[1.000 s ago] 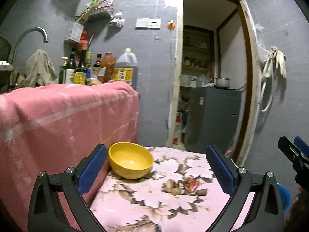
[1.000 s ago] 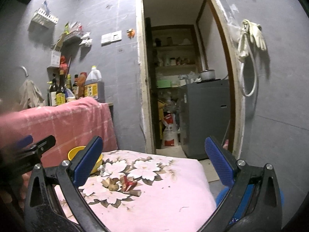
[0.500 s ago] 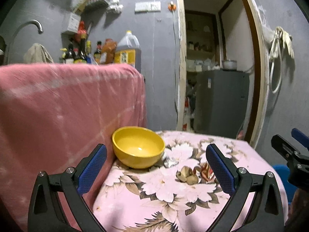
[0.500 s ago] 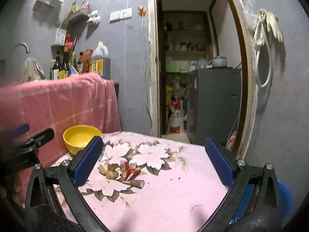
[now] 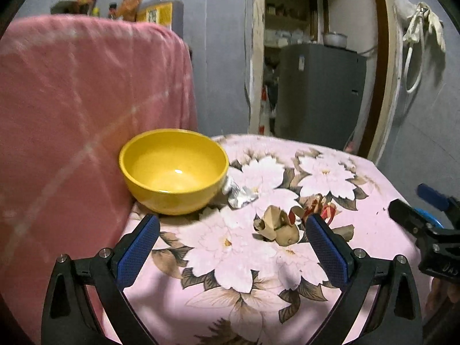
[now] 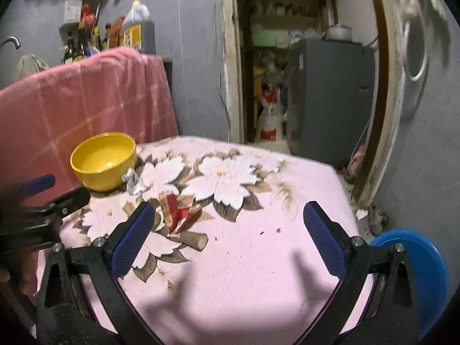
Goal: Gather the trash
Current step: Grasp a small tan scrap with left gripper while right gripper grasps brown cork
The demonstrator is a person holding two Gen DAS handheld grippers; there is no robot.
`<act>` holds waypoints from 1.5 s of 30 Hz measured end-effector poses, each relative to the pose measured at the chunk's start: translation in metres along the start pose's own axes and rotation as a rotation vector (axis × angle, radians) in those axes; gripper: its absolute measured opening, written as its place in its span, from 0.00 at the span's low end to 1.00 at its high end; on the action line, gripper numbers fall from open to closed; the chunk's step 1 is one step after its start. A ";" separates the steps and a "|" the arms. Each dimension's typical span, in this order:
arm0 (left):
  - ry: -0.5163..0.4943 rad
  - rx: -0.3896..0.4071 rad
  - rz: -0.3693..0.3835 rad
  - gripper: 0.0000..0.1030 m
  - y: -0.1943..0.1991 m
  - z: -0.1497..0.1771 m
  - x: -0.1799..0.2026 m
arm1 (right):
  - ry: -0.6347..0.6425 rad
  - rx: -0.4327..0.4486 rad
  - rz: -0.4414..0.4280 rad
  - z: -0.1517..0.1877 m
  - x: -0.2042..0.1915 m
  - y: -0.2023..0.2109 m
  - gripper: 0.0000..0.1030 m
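Scraps of trash lie on a pink flowered tablecloth [image 5: 371, 230]: a crumpled foil piece [image 5: 240, 195] beside a yellow bowl [image 5: 174, 169], tan crumpled paper [image 5: 277, 225], a red wrapper [image 6: 178, 211] and a small brown roll [image 6: 195, 238]. My left gripper [image 5: 230, 251] hovers open just short of the tan paper, nothing between its blue pads. My right gripper [image 6: 228, 240] is open over the table's right half, with the red wrapper near its left pad. The foil [image 6: 132, 182] and bowl [image 6: 103, 164] also show in the right wrist view.
A pink cloth-covered counter [image 5: 80, 100] rises left of the table, with bottles on top. Behind are a doorway and a grey cabinet [image 6: 330, 97]. A blue round bin [image 6: 414, 273] sits low at the table's right. A hand [image 6: 26, 273] holds the left gripper.
Both grippers have moved forward and down toward the table; the bowl and trash now appear larger and closer. Both stayed open.
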State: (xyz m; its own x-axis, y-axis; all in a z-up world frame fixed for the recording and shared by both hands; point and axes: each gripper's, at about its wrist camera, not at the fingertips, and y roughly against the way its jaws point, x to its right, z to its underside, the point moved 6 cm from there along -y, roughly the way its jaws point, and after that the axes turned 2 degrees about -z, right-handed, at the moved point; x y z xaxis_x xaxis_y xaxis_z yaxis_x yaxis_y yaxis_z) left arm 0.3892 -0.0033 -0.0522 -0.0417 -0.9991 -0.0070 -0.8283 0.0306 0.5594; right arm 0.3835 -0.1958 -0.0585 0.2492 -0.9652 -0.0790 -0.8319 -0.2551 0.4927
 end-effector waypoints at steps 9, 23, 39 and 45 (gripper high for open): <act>0.011 -0.185 0.086 0.66 -0.044 0.006 0.006 | 0.023 -0.234 -0.077 0.025 -0.012 -0.051 0.95; 0.171 -0.319 0.204 0.28 -0.072 0.013 -0.002 | 0.090 -0.344 -0.097 0.032 -0.031 -0.082 0.74; 0.217 -0.262 0.210 0.04 -0.039 0.012 -0.004 | 0.050 -0.299 -0.142 0.038 -0.031 -0.054 0.56; 0.235 -0.217 0.201 0.03 -0.022 0.009 -0.001 | 0.026 -0.258 -0.143 0.036 -0.027 -0.032 0.56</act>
State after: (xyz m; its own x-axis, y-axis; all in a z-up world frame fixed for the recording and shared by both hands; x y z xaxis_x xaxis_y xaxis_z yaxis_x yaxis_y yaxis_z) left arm 0.4023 -0.0028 -0.0715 -0.0414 -0.9541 0.2967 -0.6779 0.2450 0.6932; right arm 0.3861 -0.1633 -0.1031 0.3700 -0.9180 -0.1429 -0.6345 -0.3620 0.6829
